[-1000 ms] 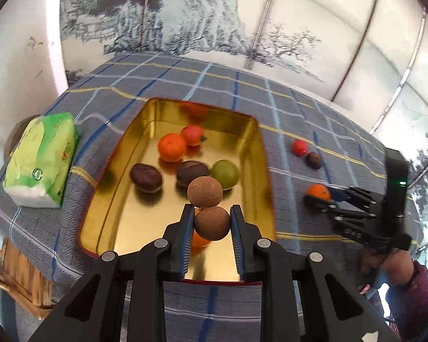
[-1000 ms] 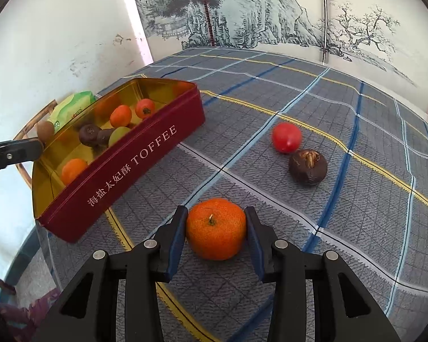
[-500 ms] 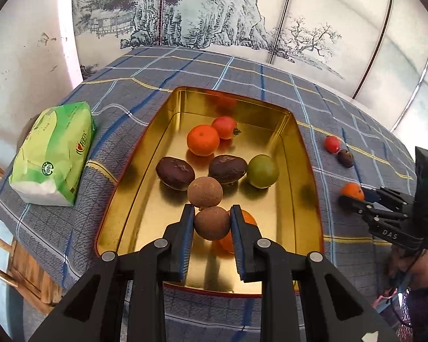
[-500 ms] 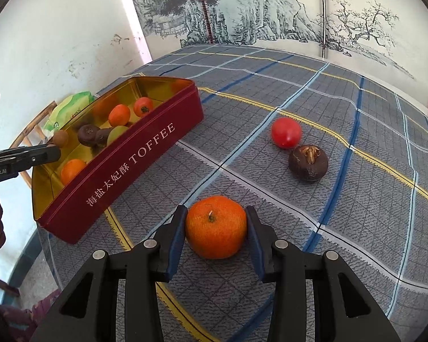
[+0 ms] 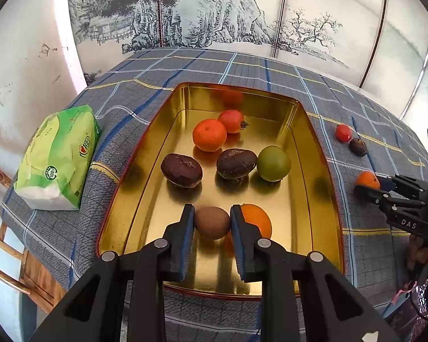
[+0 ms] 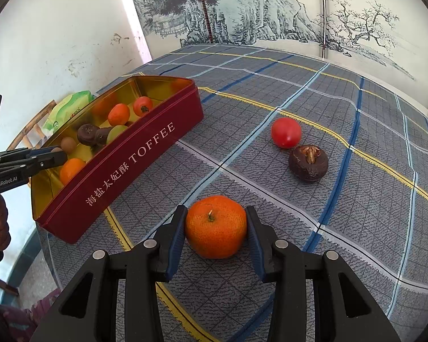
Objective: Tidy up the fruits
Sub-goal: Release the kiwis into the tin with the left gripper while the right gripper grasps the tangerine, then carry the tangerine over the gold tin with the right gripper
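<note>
A: What is the biggest thing here?

B: The table under its blue-grey checked cloth [image 6: 314, 108]. On it, at nine o'clock in the right wrist view, sits the red toffee tin [image 6: 134, 154], gold inside.

A: And beside the tin?

B: In the left wrist view, a green tissue pack [image 5: 57, 156] lies at nine o'clock, just beside the tin [image 5: 314, 148].

A: What is in the tin?

B: At twelve o'clock from the left gripper: a tangerine [image 5: 209, 134] touching a red tomato [image 5: 231, 121], two dark brown fruits [image 5: 181, 170] [image 5: 236, 163], and a green fruit [image 5: 273, 164] touching the second. An orange [image 5: 256, 219] lies at the near end.

A: The left gripper?

B: The left gripper [image 5: 212, 223] is clenched on a small brown fruit [image 5: 212, 222], low over the tin's near end, just beside that orange.

A: The right?

B: The right gripper [image 6: 216, 228] grasps a mandarin [image 6: 215, 226] that rests on the cloth, outside the tin. At one o'clock from it lie a red tomato [image 6: 286, 132] and a dark chestnut-like fruit [image 6: 308, 163], touching.
</note>
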Available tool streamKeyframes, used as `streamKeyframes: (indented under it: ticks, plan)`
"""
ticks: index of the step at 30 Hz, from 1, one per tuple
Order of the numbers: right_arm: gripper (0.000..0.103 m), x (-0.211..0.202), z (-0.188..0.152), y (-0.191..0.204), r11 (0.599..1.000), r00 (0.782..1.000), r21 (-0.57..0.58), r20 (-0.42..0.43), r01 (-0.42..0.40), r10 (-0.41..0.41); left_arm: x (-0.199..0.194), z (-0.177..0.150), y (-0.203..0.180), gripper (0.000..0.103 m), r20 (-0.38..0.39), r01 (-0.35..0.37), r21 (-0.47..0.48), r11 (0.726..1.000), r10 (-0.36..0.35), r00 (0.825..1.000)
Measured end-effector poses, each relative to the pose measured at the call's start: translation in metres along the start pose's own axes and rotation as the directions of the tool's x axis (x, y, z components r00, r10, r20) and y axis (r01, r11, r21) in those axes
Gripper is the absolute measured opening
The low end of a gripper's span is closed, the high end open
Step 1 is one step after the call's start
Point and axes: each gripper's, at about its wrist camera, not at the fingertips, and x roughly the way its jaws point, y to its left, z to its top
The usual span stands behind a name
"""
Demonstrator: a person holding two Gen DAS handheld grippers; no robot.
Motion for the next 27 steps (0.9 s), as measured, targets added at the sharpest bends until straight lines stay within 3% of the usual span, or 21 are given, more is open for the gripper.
streamKeyframes:
  ticks: [6,11,14,27]
  plan:
    - [0.041,0.000,0.000,0.000,1.000,1.000,-0.003,0.000,0.004,-0.004,-0.002,-0.002,-0.003,0.027,0.010,-0.026,0.017,1.000,0.026,1.000]
    - [0.041,0.000,0.000,0.000,1.000,1.000,-0.006,-0.001,0.007,-0.007,-0.005,-0.003,-0.006,0.057,0.029,-0.072,0.022,0.997,0.071,0.997]
    - [0.041,0.000,-0.001,0.000,1.000,1.000,-0.003,-0.001,0.009,-0.009,-0.007,-0.004,-0.008,0.063,0.036,-0.093,0.034,0.995,0.091,0.995]
    - [0.041,-0.003,-0.003,0.001,1.000,1.000,0.012,0.009,0.024,-0.025,-0.008,-0.008,-0.018,0.072,0.038,-0.133,0.073,0.988,0.131,0.991]
